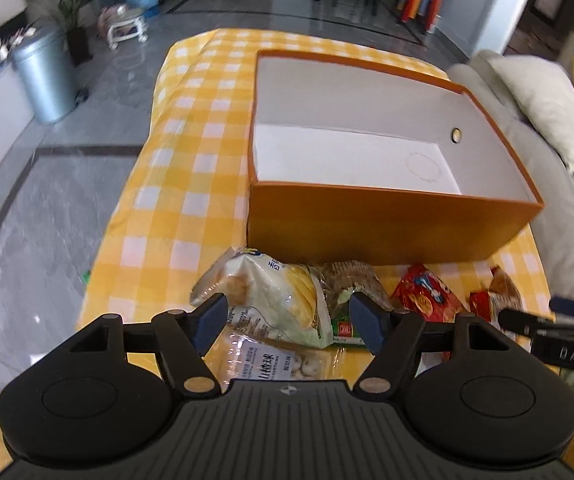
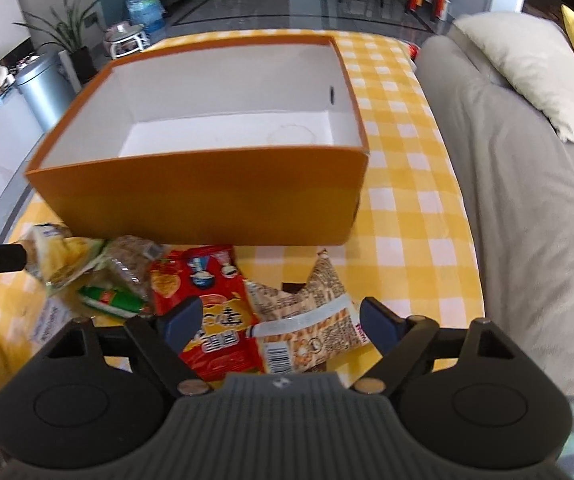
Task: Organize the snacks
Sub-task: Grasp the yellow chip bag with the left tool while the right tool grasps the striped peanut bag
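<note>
A yellow checked tablecloth point(image 1: 175, 184) covered the table, and on it an orange box point(image 1: 387, 232) stood open and empty, its white floor bare, its long side facing both cameras. In the left wrist view the box filled the field from twelve to two o'clock; in the right wrist view it sat from ten to twelve o'clock. A grey sofa point(image 2: 527, 208) with a pale cushion ran along the table at three o'clock.

The snacks lay in a loose heap against the near wall of the box. Under the left gripper point(image 1: 291, 320) was a white and yellow packet point(image 1: 275, 296), tilted, its long axis running roughly from ten to four o'clock, with a clear bag of pale round snacks point(image 1: 283, 364) beneath it at six. Under the right gripper point(image 2: 279, 324) were a red packet point(image 2: 207, 312) and a brown printed packet point(image 2: 315, 320), side by side, their long axes pointing toward twelve.

Both grippers were released, jaws wide, nothing pinched; the packets showed between the pads point(image 1: 209, 320), but no contact could be seen. Each hand looked nearest its own packet, so the coming move likely turned on dropping straight down and closing across the packet's short width, then carrying it to twelve o'clock over the box wall.
</note>
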The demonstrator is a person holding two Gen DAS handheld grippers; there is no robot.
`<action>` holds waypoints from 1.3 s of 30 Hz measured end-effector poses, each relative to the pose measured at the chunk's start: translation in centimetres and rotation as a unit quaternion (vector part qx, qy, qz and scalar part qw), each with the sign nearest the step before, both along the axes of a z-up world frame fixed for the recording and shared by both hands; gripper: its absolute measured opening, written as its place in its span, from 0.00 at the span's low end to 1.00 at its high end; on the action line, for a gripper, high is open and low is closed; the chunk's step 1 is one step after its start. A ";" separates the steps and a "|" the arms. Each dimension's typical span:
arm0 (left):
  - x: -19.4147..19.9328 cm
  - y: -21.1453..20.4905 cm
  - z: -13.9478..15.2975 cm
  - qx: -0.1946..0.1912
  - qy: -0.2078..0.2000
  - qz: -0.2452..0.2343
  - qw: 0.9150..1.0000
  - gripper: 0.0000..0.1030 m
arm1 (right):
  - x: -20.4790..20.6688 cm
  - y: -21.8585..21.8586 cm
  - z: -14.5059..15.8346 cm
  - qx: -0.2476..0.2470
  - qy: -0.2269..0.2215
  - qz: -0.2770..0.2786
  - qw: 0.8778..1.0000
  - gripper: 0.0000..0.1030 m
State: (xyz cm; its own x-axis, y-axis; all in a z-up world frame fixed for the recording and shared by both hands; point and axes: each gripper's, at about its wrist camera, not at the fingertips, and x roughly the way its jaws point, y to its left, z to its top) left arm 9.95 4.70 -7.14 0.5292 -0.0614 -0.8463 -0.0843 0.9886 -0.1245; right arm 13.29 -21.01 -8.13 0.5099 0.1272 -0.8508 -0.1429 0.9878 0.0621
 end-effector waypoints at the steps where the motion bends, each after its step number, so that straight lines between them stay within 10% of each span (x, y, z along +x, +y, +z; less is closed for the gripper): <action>1: 0.2 0.0 -0.4 -0.004 0.003 0.009 1.000 0.79 | 0.1 -0.1 -0.3 0.002 0.001 -0.004 1.000 0.81; 27: 3.7 -1.3 -5.4 0.039 0.067 0.060 0.995 0.79 | 1.5 0.1 -4.7 -0.021 0.026 -0.016 0.999 0.65; 39: 3.0 -1.2 -5.6 0.050 0.055 0.048 0.996 0.44 | 0.8 0.9 -4.4 -0.069 0.005 0.012 0.998 0.50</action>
